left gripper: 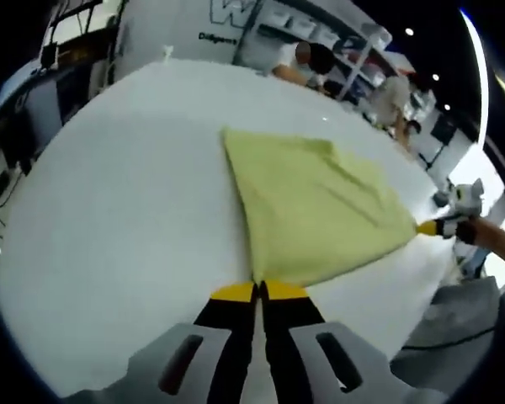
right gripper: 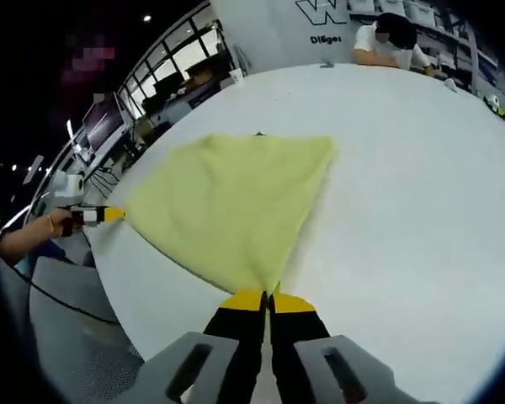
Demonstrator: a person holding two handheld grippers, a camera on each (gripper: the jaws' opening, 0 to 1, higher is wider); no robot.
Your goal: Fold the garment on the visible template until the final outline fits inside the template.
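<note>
In the left gripper view, my left tongs (left gripper: 258,290) pinch a corner of the yellow-green garment (left gripper: 316,206), spread flat on the white bench (left gripper: 118,227). In the right gripper view, my right tongs (right gripper: 268,299) pinch another corner; a person (right gripper: 387,38) sits behind the bench.

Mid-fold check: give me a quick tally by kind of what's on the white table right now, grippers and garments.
Yellow-green garment: 1, lying on the white table
Grippers pinching its corners: 2, the left gripper and the right gripper
Total: 3
</note>
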